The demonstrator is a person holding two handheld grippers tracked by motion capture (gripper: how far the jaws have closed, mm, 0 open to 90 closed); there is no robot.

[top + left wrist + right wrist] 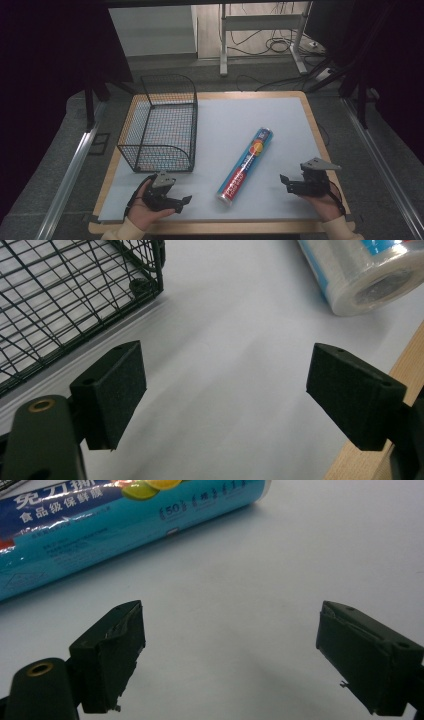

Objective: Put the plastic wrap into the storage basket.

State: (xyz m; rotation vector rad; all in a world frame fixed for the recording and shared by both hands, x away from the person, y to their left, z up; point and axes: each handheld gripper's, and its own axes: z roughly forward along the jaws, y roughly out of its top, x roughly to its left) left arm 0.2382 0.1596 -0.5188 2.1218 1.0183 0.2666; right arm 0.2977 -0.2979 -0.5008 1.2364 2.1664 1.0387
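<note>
Both hands sit at the near edge, left gripper [186, 199] and right gripper [284, 181] with jaws released and empty, so nothing looks started: the roll [245, 167] lies untouched mid-surface [280, 115], beside the empty basket [160, 125]

Wire basket [162, 125] at the table's [280, 120] left, wrap roll [245, 167] lying right of it, nearer the front edge

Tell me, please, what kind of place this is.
Probably a lab or workshop set up for recording: a table with a grey mat, dark curtains at the sides, cables on the floor behind.
</note>
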